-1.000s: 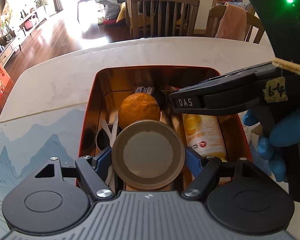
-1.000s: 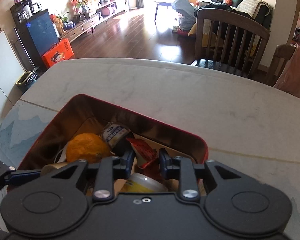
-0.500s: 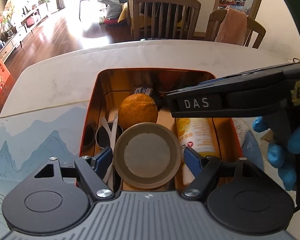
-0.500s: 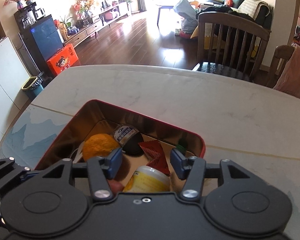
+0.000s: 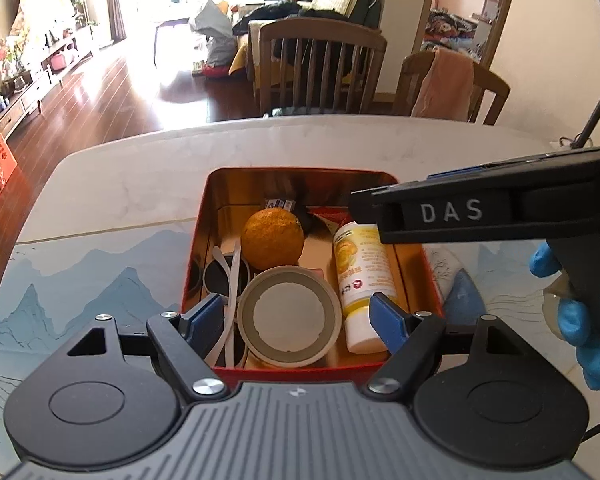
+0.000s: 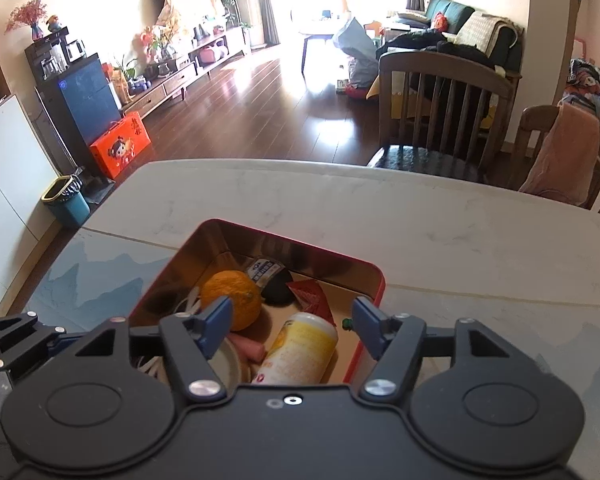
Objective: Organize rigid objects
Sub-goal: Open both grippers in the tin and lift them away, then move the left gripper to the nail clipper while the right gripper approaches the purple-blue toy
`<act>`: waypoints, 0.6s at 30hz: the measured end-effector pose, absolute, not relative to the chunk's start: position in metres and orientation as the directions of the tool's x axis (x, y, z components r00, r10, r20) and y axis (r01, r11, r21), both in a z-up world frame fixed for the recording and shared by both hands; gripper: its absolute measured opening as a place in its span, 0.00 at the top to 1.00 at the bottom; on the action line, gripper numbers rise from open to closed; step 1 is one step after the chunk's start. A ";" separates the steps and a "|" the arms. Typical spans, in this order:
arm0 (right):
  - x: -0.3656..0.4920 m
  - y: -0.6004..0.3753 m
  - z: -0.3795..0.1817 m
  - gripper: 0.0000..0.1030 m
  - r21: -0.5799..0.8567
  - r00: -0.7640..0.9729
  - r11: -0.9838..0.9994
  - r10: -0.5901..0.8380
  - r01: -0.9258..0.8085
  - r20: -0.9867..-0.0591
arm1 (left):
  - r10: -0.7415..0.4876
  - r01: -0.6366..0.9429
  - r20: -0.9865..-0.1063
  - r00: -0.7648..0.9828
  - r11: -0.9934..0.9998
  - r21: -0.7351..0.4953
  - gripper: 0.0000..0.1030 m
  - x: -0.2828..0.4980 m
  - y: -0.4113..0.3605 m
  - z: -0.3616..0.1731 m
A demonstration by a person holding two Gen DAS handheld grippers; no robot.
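Lower centre, left wrist view: the left gripper (image 5: 296, 322) has its blue pads spread to either side of the round grey lid (image 5: 289, 317), with a visible gap on both sides; it pinches nothing.
Lid's place: flat in the near end of the red tin (image 5: 199, 236), overlapping the white sunglasses (image 5: 227, 280) on its left and just beside the yellow bottle (image 5: 362, 280) on its right.
Bottle's axis: lying on its side, long axis running up and down the frame, one end toward the bottom edge, the other toward the far wall of the tin.
Other contents: an orange (image 5: 273, 237) sits above the lid, touching its far rim.
Right of frame: the right-hand tool's black body crosses above the bottle, held by a blue-gloved hand (image 5: 580, 312).

Lower centre, right wrist view: the right gripper (image 6: 292, 326) has just been widening; its pads now stand apart over the tin (image 6: 374, 300), and the bottle (image 6: 300, 350) lies below and between them, untouched.
Bottle here: slanted, white cap toward upper right, base hidden under the gripper body.
Step, as I judge it: both tools are backing off after placing things in the tin.
Doing it well: lift straight out, pads kept wide, so neither clips the lid, the bottle or the tin's rim.
Risk: the sunglasses' arm under the lid could snag a pad.
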State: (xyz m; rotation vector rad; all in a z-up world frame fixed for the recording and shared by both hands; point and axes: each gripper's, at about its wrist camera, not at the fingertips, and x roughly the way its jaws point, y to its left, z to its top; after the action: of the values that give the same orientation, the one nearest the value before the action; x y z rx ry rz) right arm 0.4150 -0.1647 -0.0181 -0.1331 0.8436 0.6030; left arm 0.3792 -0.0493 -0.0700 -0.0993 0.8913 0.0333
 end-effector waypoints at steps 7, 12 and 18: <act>0.382 -0.170 0.004 0.23 0.110 0.551 0.839 0.443 -0.533 -0.707 | -0.036 -0.042 -0.741 0.671 0.995 -0.086 0.22 0.349 -0.044 -0.053; 0.355 -0.171 0.017 0.16 0.110 0.576 0.845 0.445 -0.523 -0.686 | -0.048 -0.029 -0.717 0.696 0.995 -0.095 0.22 0.323 -0.035 -0.040; 0.322 -0.172 0.030 0.06 0.125 0.598 0.847 0.462 -0.517 -0.655 | -0.055 -0.009 -0.686 0.726 0.996 -0.090 0.21 0.289 -0.020 -0.027</act>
State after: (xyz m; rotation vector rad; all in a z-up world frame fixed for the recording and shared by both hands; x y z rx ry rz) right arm 0.3219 -0.1722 0.0298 -0.0811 0.7366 0.5684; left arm 0.2890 -0.0202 -0.0273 -0.0889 0.7586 -0.0252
